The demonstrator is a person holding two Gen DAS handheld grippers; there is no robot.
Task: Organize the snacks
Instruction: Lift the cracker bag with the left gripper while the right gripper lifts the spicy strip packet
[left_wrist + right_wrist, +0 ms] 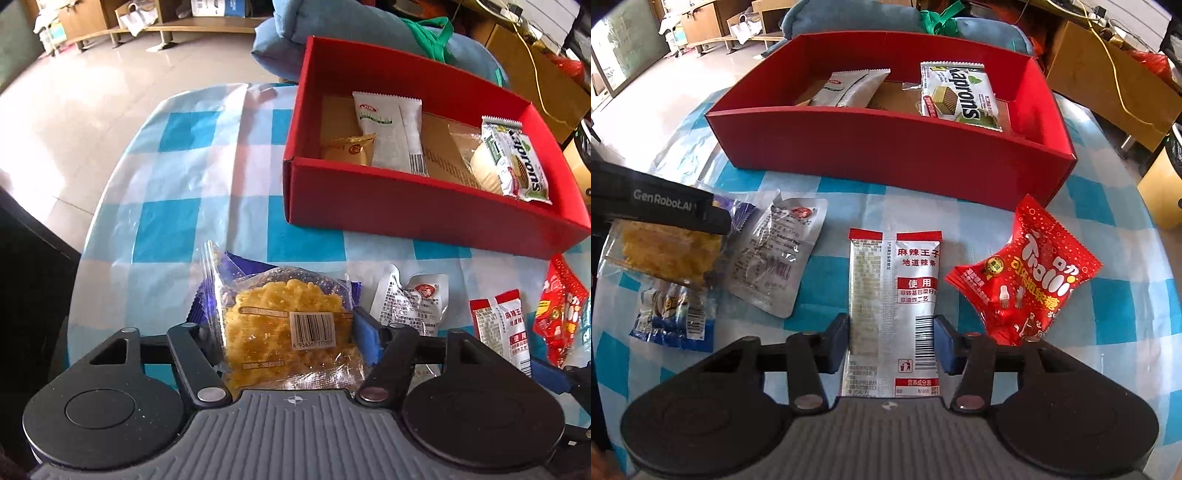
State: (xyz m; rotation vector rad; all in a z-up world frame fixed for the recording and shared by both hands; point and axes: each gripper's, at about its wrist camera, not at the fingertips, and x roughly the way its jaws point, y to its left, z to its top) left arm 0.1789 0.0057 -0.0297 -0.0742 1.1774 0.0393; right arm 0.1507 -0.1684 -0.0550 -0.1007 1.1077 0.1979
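A red box (pixel 406 206) (pixel 886 155) stands on the checked table and holds a Kaprons wafer pack (pixel 517 162) (pixel 960 92), a white sachet (pixel 391 129) and other snacks. My left gripper (pixel 286 339) is shut on a clear pack of yellow crispy snack (pixel 284 332) (pixel 665 251), near the table's front left. My right gripper (pixel 892 343) has its blue pads against both sides of a red-and-white spicy strip pack (pixel 894 302) (pixel 502 332) that lies flat on the table.
A silver pouch (pixel 775 254) (pixel 410 299) lies between the two packs. A red Trolli candy bag (pixel 1027 277) lies right of the strip pack. A blue-and-clear snack pack (pixel 676 317) lies at the front left. The table edge (pixel 92 229) curves at left.
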